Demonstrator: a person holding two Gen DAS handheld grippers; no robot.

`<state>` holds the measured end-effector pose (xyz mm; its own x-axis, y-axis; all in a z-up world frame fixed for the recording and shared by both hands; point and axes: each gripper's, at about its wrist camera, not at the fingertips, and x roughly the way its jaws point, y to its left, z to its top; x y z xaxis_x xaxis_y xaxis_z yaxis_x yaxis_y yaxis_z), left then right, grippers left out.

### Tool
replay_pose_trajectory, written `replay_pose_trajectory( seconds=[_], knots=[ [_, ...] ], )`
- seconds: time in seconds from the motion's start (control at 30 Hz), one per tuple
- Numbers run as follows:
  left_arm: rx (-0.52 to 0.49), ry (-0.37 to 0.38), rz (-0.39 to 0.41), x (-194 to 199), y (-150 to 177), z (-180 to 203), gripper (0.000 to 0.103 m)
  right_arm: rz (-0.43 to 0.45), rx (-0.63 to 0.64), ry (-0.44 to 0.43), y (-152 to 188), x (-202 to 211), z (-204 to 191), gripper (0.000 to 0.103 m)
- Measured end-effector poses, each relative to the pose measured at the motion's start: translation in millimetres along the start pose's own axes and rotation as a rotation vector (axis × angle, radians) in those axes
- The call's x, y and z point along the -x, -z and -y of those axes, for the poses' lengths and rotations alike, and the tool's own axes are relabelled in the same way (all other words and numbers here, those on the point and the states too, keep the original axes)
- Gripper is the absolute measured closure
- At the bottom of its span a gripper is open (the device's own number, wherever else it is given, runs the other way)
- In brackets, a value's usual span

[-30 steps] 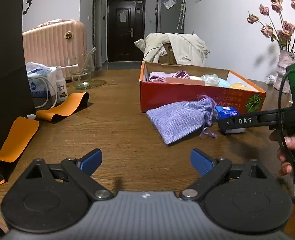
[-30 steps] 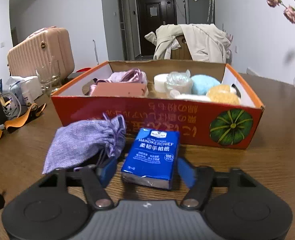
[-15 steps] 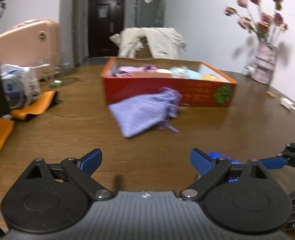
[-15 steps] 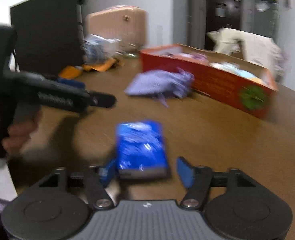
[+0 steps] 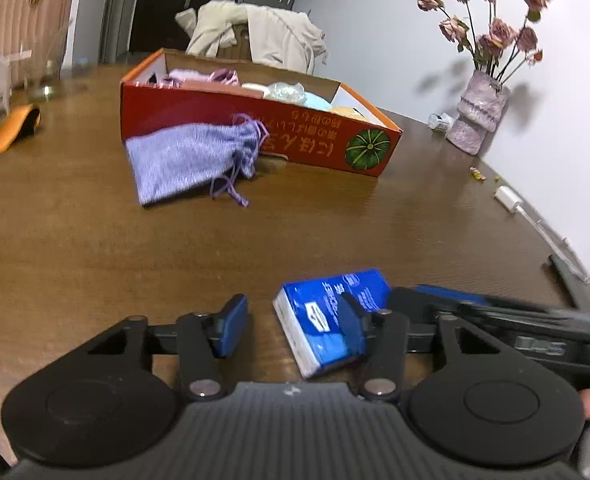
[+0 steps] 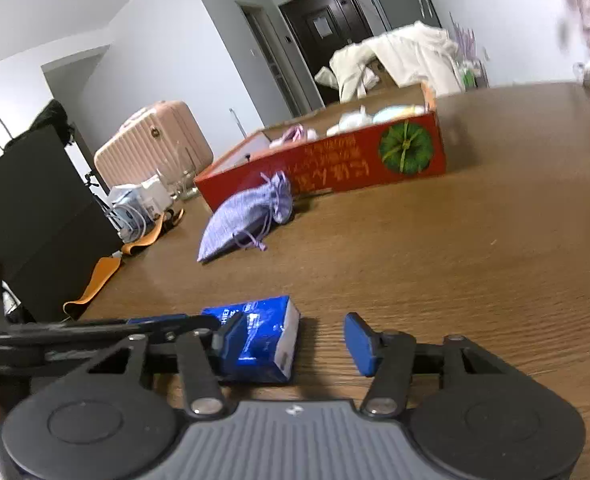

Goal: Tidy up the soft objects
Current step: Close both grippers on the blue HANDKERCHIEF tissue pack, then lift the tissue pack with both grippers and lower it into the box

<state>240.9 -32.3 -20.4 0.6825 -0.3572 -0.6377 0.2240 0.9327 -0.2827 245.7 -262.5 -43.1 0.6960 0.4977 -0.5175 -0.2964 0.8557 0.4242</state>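
A blue tissue pack lies on the brown table close in front of both grippers. My left gripper is closing. Its right pad overlaps the pack and its left pad stands clear of it. My right gripper is closing too, with the pack against its left finger and a gap to its right finger. The two grippers reach in from opposite sides. A lilac drawstring pouch lies in front of the red cardboard box, which holds several soft items.
A vase of dried flowers and a white cable sit at the right edge of the table. An orange band, a black bag and a pink suitcase are on the left.
The tissue pack has come away from the box to the near part of the table. My left jaws have narrowed, and both grippers now meet at the pack.
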Motion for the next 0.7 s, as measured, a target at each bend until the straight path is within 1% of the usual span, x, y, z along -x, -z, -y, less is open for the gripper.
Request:
replay_pose_trajectory(
  seconds=[0.07, 0.1, 0.17, 0.2, 0.23, 0.33, 0.43, 0.53, 0.6, 0.7],
  knots=[
    [0.024, 0.032, -0.007, 2, 1, -5, 0.065, -0.01, -0.025, -0.015, 0, -11, -1, 0.063],
    [0.034, 0.047, -0.007, 2, 0, -7, 0.068, -0.009, -0.035, -0.026, 0, -12, -1, 0.065],
    [0.043, 0.08, -0.008, 0, 0, -8, 0.077, -0.013, -0.052, -0.044, 0, -15, 1, 0.075],
    [0.043, 0.089, -0.009, 0, 0, -7, 0.077, -0.015, -0.056, -0.055, 0, -15, 1, 0.078],
    [0.037, 0.084, -0.007, -1, -1, -6, 0.077, -0.015, -0.062, -0.059, 0, -16, 0, 0.078],
    [0.011, 0.081, 0.009, -3, -7, 1, 0.076, -0.006, -0.05, -0.033, -2, -15, -5, 0.078],
    [-0.019, 0.098, 0.025, -5, -22, 5, 0.076, 0.011, -0.043, -0.011, -12, -12, -6, 0.078],
    [-0.064, 0.109, 0.07, -8, -49, 8, 0.076, 0.051, -0.01, 0.0, -29, -11, -9, 0.078],
    [-0.105, 0.103, 0.105, -11, -67, 13, 0.076, 0.089, 0.007, 0.001, -44, -11, -12, 0.078],
    [-0.157, 0.104, 0.159, -18, -101, 17, 0.076, 0.151, 0.003, -0.007, -75, -15, -9, 0.078]
  ],
)
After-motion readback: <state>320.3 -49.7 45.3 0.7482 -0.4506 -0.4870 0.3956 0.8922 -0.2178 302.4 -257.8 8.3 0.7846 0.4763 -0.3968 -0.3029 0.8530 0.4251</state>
